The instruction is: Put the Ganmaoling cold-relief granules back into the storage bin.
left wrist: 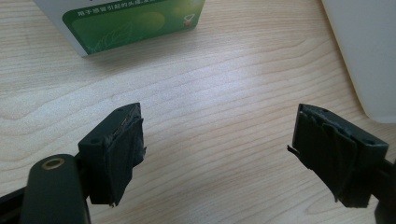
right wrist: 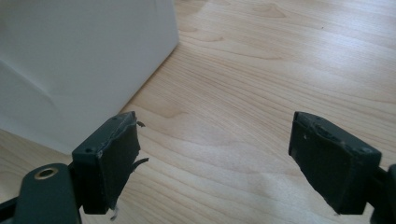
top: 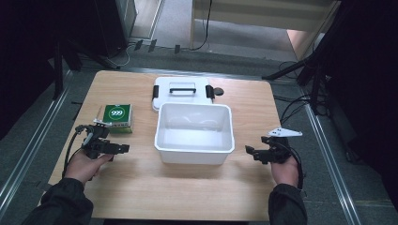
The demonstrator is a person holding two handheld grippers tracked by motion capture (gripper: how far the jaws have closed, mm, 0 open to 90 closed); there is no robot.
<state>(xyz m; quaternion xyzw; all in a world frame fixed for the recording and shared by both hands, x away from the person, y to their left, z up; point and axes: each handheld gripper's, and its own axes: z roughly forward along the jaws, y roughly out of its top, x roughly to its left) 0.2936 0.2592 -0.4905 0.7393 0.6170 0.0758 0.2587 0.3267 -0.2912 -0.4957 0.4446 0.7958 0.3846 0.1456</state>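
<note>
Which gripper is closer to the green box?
The left gripper: the green box sits just beyond it, while the right gripper is across the white bin.

One green box [top: 117,117], one white bin [top: 194,133] (lid [top: 181,91] behind), two grippers.

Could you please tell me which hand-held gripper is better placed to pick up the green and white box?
Left. The left hand-held gripper sits just below the green and white cardboard box, jaws open and empty. The right hand-held gripper lies beyond the white plastic bin.

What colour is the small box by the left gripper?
Green with white edges, a white circle reading 999 on top; high view shows it best.
</note>
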